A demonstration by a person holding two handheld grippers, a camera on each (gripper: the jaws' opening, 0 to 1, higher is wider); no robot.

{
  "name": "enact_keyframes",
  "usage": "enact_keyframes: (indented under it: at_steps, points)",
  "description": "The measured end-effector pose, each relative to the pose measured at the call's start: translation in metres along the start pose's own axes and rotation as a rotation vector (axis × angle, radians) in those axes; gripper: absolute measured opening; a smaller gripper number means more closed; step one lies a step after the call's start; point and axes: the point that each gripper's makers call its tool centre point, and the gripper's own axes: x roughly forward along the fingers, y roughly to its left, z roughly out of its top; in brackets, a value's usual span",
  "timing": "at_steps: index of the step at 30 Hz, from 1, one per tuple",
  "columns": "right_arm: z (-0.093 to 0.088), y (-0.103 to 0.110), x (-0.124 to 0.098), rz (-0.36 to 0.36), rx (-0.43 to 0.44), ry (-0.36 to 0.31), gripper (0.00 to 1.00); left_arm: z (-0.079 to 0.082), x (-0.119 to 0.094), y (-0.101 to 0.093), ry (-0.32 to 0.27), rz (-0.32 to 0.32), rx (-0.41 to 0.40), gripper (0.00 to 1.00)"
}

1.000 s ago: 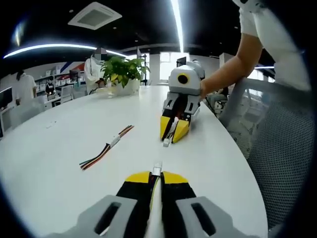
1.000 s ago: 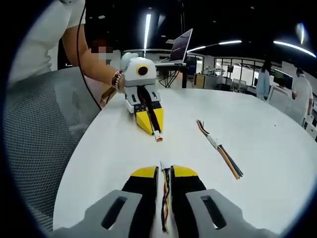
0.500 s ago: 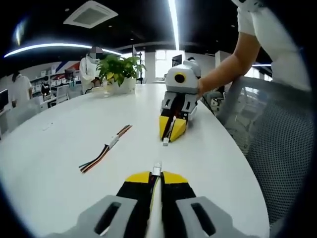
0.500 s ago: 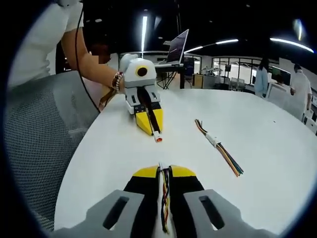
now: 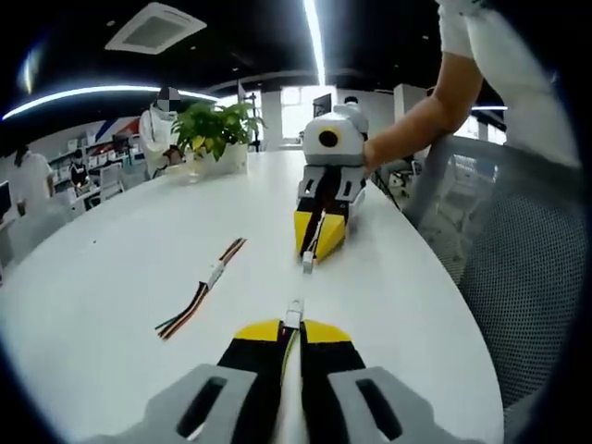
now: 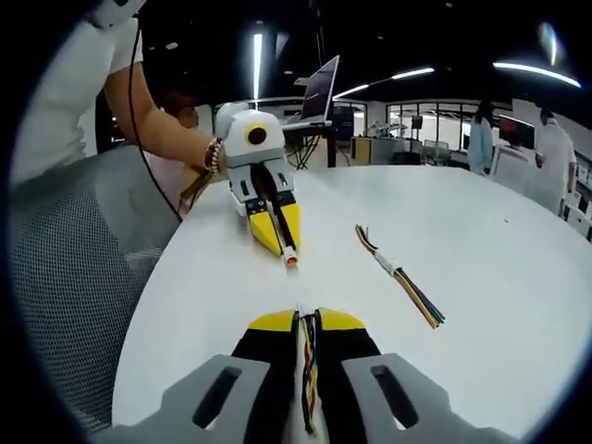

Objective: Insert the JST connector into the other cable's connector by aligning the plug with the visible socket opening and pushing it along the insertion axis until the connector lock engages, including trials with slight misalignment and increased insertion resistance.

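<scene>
Both claws face each other above a white tabletop (image 5: 111, 277), well apart. The left claw (image 5: 292, 326) is clenched on a cable, its white connector (image 5: 293, 314) poking out at twelve o'clock. The right claw (image 6: 303, 319) is clenched on a multicoloured cable (image 6: 308, 370), whose connector tip (image 5: 307, 263) points at the left claw's. Mating has not begun; aligning and pushing remain. A spare joined cable (image 6: 400, 280) lies aside.

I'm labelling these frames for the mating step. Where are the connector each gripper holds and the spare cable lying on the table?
White connector in the left gripper (image 5: 293, 314), left gripper view, its tip.
Red-tipped connector in the left gripper (image 6: 291, 260), right gripper view, its front end.
Spare multicoloured cable with white joint (image 5: 215, 275), left gripper view, its joint.
</scene>
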Motion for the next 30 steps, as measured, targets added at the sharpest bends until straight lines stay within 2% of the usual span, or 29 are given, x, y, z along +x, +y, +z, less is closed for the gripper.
enact_keyframes:
  at_steps: [10,14,30]
  points:
    - [0.024,-0.006,0.001,-0.036,-0.074,0.031,0.04,0.011,0.003,0.007,0.016,0.008,0.040,0.00]
    - [0.031,-0.007,0.004,-0.040,-0.075,0.040,0.04,0.014,0.006,0.006,0.012,0.002,0.044,0.00]
    - [0.027,-0.003,0.023,-0.007,-0.104,0.088,0.04,0.014,0.010,0.007,0.011,0.001,0.038,0.00]
